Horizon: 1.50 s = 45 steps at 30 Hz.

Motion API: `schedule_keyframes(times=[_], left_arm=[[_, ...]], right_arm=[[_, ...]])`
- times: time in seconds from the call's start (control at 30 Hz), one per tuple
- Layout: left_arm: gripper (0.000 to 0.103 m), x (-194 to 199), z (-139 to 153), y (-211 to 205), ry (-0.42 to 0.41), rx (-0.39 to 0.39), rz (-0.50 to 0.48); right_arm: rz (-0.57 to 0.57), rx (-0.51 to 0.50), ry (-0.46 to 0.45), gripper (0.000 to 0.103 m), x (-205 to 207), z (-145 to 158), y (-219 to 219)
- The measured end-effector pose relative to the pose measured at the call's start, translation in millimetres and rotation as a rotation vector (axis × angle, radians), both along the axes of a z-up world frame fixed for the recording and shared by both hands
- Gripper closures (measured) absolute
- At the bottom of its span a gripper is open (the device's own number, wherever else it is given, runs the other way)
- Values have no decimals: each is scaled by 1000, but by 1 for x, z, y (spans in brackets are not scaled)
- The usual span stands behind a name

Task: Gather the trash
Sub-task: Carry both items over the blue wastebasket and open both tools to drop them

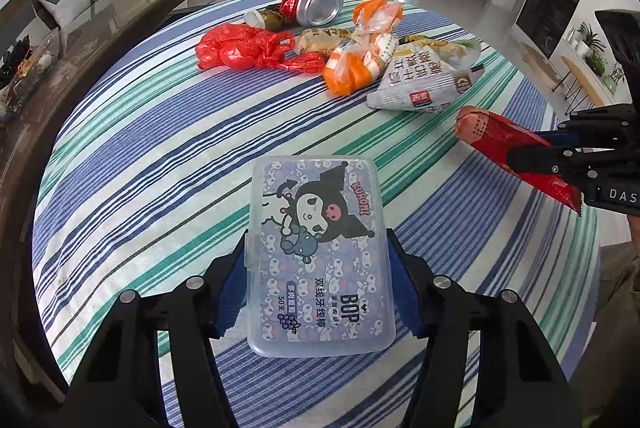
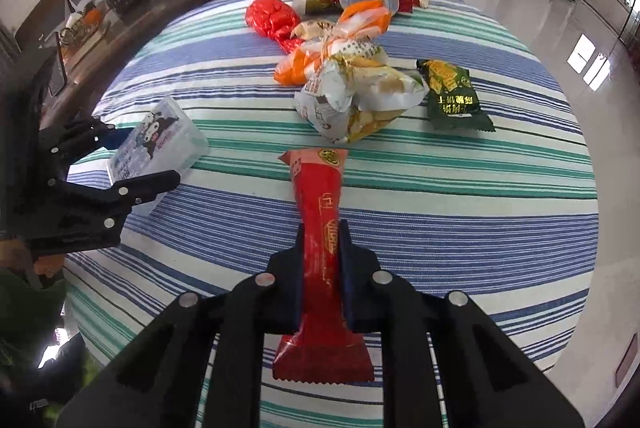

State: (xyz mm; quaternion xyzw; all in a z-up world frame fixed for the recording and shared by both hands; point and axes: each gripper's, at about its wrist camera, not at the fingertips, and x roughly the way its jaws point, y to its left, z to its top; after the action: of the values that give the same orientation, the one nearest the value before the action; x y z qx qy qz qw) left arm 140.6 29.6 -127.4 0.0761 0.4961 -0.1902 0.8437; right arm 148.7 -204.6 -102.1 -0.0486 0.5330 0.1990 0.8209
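A round table under a blue, green and white striped cloth (image 1: 160,132) fills both views, with a glossy pale floor and a dark wooden bench behind it. In the left wrist view the left gripper (image 1: 316,264) at the bottom centre has its blue pads pressed on the two long sides of a translucent plastic box (image 1: 320,252) printed with a cartoon figure, gripping its lower half, the box tilting up and away from the camera. In the right wrist view the right gripper (image 2: 322,248) at the bottom centre is pinched tight on a long red wrapper (image 2: 320,204), whose crimped end sticks out toward the camera and whose far end points at the middle of the table. The rest of the trash lies in a loose heap toward the upper centre of both frames: a crushed metal can (image 1: 320,2), a knotted red plastic bag (image 1: 240,48), an orange-and-clear bag (image 1: 360,56), and a white snack packet (image 1: 420,80). A dark green packet (image 2: 452,96) lies just right of the heap in the right wrist view.
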Motion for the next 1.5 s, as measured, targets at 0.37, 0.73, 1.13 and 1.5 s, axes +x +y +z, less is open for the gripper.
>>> schedule_keyframes(times=[0.37, 0.73, 1.13, 1.5], left_arm=[[41, -24, 60, -98, -30, -178, -164], [41, -29, 59, -322, 34, -205, -439], [41, 4, -30, -466, 138, -113, -486], [11, 14, -41, -489, 56, -143, -484]], right_arm=[[-280, 139, -153, 90, -38, 52, -140], [-621, 74, -188, 90, -61, 30, -309], [-795, 139, -114, 90, -56, -38, -399], [-913, 209, -186, 39, -74, -33, -437]])
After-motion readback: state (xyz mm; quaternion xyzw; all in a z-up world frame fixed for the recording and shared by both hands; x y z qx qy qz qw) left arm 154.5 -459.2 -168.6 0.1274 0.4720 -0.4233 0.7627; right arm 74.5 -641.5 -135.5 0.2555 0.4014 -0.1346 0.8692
